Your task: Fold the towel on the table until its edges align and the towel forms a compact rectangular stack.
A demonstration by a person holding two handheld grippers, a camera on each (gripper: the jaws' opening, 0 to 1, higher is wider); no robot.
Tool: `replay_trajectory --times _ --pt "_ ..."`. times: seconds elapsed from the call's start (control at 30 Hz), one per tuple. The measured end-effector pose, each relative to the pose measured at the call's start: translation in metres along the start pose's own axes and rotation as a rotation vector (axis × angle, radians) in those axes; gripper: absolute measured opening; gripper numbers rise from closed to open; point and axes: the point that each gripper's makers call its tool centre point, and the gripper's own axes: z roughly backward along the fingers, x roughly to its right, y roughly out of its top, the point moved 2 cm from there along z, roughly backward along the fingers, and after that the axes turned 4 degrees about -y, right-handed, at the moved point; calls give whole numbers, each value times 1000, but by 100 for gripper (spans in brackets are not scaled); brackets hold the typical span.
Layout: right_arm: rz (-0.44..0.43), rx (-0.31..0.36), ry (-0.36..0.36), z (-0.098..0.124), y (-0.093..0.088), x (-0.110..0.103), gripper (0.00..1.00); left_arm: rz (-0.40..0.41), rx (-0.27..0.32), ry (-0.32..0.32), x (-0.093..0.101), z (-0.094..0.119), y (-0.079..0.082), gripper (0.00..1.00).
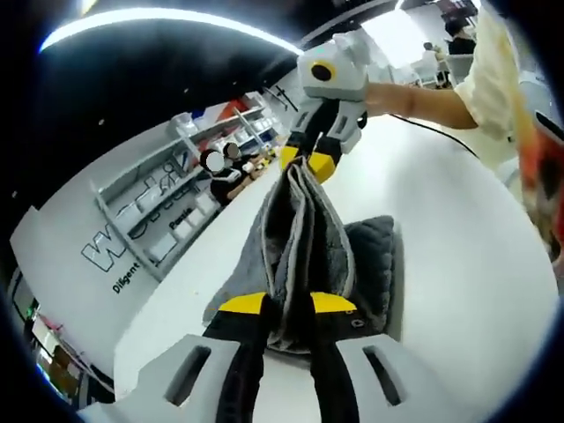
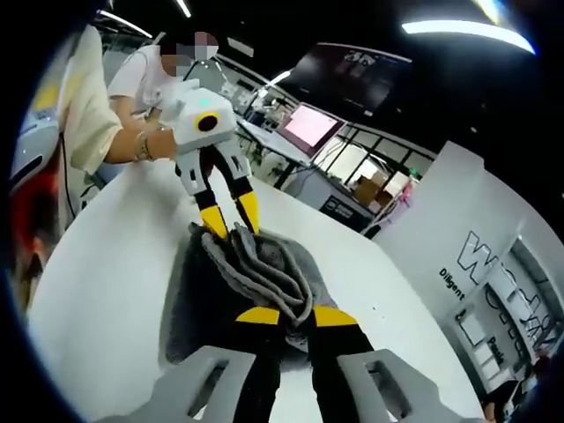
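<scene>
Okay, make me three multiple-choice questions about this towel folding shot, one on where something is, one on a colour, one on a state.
1. Where does the towel hang?
A. between the two tongs, above the table
B. flat on a shelf
C. on the floor

2. What colour are the tips of the tongs?
A. red
B. yellow
C. green

3. What state are the left tongs in?
A. wide open
B. shut on the towel
C. lying on the table

Answers: 1 A, the grey towel stretches from the left tongs to the right tongs over the white table. 2 B, the tips on both are yellow. 3 B, the cloth is pinched between the tips.
</scene>
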Motion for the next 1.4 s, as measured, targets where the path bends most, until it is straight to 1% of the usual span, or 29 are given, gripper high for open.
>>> replay_trajectory --times 0.17,0.23,0.3,0.37,0.43,0.57,0.6,0.63,0.7,0.83,0.93,1.0,1.07,1.13,1.17,1.23,1.27,1.3,1.4 --pt "-3 -1 -7 -1 3 2 6 17 -5 1 -11 -1 5 6" --pt "3 -11 -19 -1 4 5 6 41 12 7 -21 2 11 6" --pt "-8 -4 -33 -1 8 11 6 45 19 16 -31 4 16 6" --pt "-21 6 -51 -1 14 19 6 39 24 28 -39 5 20 6" --pt "-34 14 -71 -3 21 28 6 22 27 49 -57 5 28 6" --pt "-75 24 -133 -7 31 48 5 13 36 76 -83 5 38 6" --pt "-102 28 -157 -9 34 56 5 19 37 83 -90 4 39 6" --pt "-130 31 -177 -11 34 62 5 44 48 85 -97 2 40 6" --pt "-186 33 -213 -16 34 75 5 59 59 84 -106 -3 40 6" --pt "-332 35 -276 -27 25 100 5 60 82 124 -123 -12 42 6" --pt "-401 22 -308 -38 15 116 5 69 99 147 -134 -20 42 7" --pt "-411 10 -324 -45 8 123 5 77 105 166 -139 -23 41 8" --pt "-431 -11 -346 -54 -4 129 5 103 122 173 -140 -26 39 8" --pt "-451 -34 -374 -61 -15 142 5 117 122 188 -140 -27 36 10" --pt "-457 -38 -385 -63 -22 142 5 122 120 197 -140 -26 33 11" --pt "-474 -46 -400 -67 -31 148 5 132 120 201 -137 -24 30 12" --pt "-483 -51 -406 -69 -34 153 5 137 122 189 -132 -23 28 13" --pt "-504 -59 -413 -73 -42 155 5 137 124 176 -127 -23 27 13" --pt "-534 -82 -417 -79 -60 152 5 143 114 95 -102 -29 20 15"
